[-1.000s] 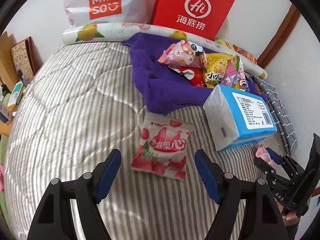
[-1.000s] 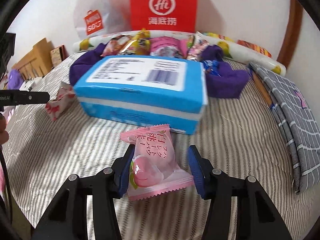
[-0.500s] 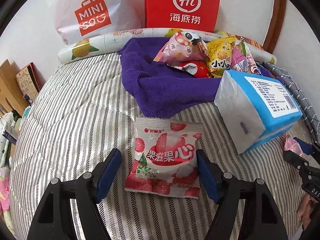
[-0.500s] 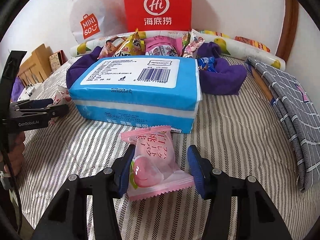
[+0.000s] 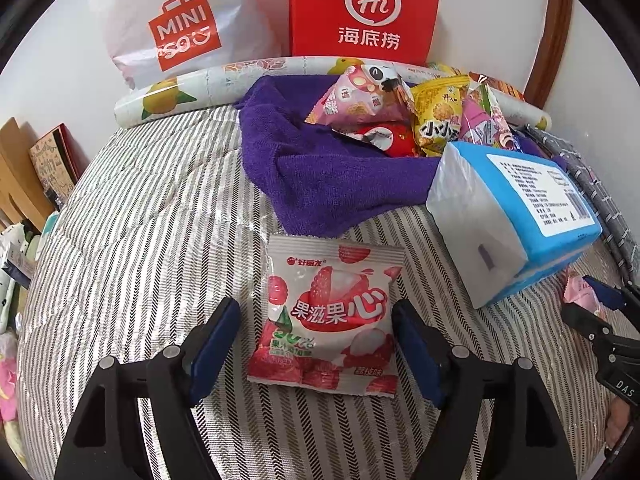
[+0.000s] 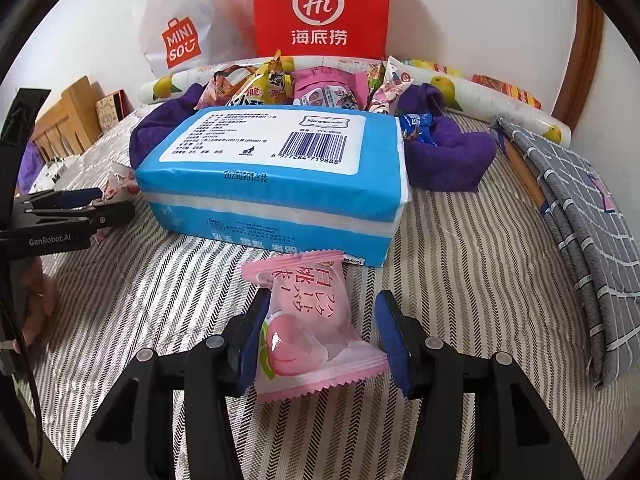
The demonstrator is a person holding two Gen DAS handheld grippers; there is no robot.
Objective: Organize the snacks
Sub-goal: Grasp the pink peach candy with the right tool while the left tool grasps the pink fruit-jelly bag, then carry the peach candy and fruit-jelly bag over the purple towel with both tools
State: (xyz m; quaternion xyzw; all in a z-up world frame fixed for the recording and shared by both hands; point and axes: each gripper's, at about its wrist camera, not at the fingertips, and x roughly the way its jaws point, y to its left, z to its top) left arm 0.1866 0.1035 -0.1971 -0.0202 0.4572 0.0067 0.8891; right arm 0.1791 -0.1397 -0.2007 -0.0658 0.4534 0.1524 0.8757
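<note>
A white and red strawberry-lychee packet (image 5: 324, 320) lies flat on the striped bedding (image 5: 140, 240). My left gripper (image 5: 316, 332) is open and straddles it: the right pad is at the packet's edge, and the left pad stands a little off it. In the right wrist view, my right gripper (image 6: 320, 336) is shut on a pink peach packet (image 6: 308, 320), pinching its lower part just in front of the blue tissue pack (image 6: 272, 184). A pile of snack bags (image 5: 400, 116) rests on a purple towel (image 5: 328, 176) behind.
A red paper bag (image 5: 364, 8) and a white Miniso bag (image 5: 184, 36) lean on the wall behind a rolled lemon-print mat (image 5: 180, 96). A folded grey checked cloth (image 6: 580, 216) lies at the right. The left gripper (image 6: 96, 204) and a hand (image 6: 36, 300) show at the left.
My left gripper moved forward and rolled level, so the strawberry packet that lay ahead of the fingers now sits between them. The right gripper and its peach packet have not moved.
</note>
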